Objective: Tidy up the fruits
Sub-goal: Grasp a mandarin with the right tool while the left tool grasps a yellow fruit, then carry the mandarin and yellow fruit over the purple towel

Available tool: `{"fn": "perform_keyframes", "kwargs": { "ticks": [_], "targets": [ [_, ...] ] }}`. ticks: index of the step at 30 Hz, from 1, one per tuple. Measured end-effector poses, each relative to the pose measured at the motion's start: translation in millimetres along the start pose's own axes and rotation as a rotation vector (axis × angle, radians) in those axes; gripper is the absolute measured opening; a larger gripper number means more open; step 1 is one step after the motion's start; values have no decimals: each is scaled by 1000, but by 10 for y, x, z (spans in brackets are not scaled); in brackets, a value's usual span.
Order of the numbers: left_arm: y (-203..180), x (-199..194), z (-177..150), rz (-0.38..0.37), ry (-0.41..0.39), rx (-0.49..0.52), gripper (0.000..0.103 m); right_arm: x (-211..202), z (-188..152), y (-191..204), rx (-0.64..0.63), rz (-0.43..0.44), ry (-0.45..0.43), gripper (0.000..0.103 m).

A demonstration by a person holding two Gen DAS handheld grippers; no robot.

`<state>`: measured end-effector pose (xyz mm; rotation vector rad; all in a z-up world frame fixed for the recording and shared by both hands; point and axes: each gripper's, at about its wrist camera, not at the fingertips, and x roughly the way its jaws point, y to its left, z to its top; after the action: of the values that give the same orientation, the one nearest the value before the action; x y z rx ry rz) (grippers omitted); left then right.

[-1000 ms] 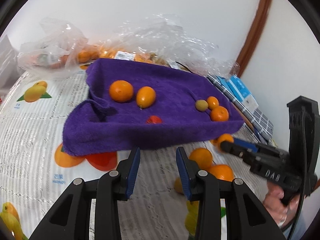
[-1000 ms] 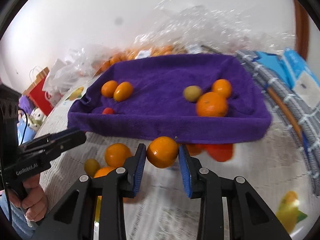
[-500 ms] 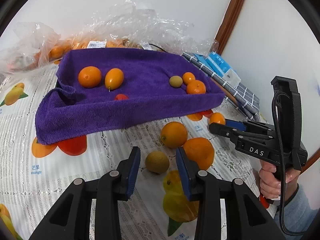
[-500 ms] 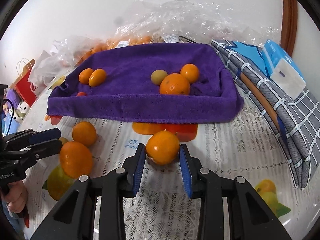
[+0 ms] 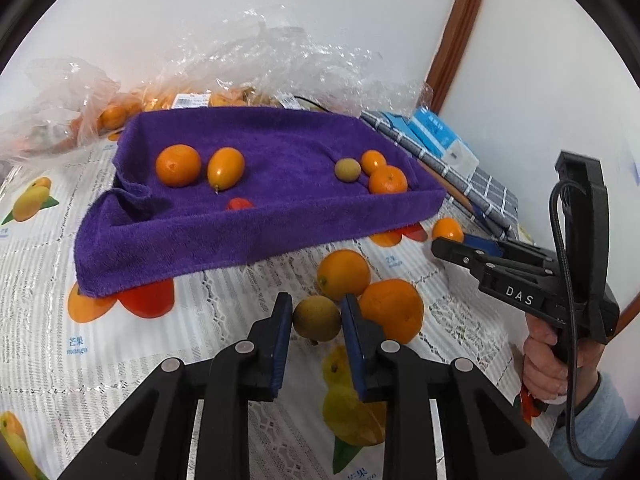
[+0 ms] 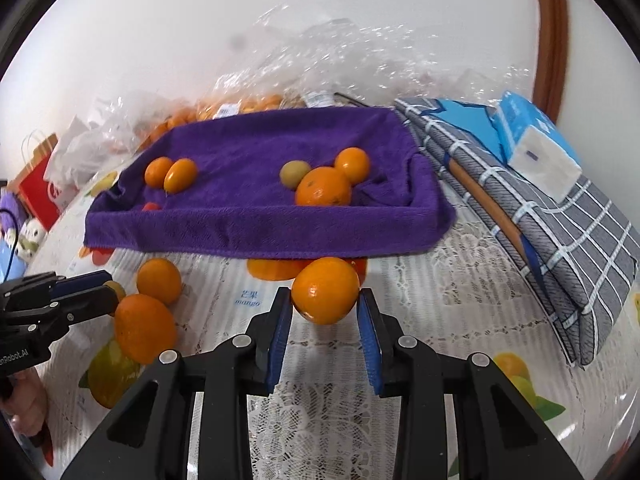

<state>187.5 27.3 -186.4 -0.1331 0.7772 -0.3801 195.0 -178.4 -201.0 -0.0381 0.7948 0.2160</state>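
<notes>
Over on the right wrist cam you get stuff the left one misses: a red paper bag (image 6: 38,188) at the far left, and the right gripper (image 6: 325,312) with its blue pads hugging an orange (image 6: 325,290) just in front of the purple towel (image 6: 260,216), touching both sides but I can't tell if it's really squeezed. Left cam instead shows the left gripper (image 5: 316,316) spread about as wide as a small brownish-green fruit (image 5: 316,318) sitting between the tips on the tablecloth (image 5: 48,280), two oranges (image 5: 390,310) right beside it.
</notes>
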Motion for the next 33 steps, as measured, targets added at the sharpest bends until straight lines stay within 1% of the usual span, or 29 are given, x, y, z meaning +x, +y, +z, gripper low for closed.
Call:
{"fn": "perform_keyframes", "kwargs": {
  "ticks": [6,9,11,15,21,25,27,30,33],
  "targets": [
    [73,-103,43,27,-72,-39,24,-50,-3,-60,36,1,-25,33],
    [100,-187,66,50,-122,-55,24,-80,-9,-79,49,1,-41,33],
    [120,-237,75,50,-148,-66,24,-107,-18,-108,63,2,-54,33],
    [181,-301,99,50,-176,-98,24,-142,-29,-178,97,9,-74,33],
    [272,-408,121,59,-218,-146,24,-149,1,-174,98,5,-57,33],
    [343,-514,128,71,-258,-176,24,-239,146,-171,119,37,-66,33],
    [402,-555,150,73,-265,-205,24,-323,279,-143,103,24,-90,33],
    [477,-607,196,115,-277,-241,24,-408,480,-99,76,12,-121,33],
    [547,-684,297,125,-289,-264,24,-415,675,-68,54,-1,-143,33]
  ]
}}
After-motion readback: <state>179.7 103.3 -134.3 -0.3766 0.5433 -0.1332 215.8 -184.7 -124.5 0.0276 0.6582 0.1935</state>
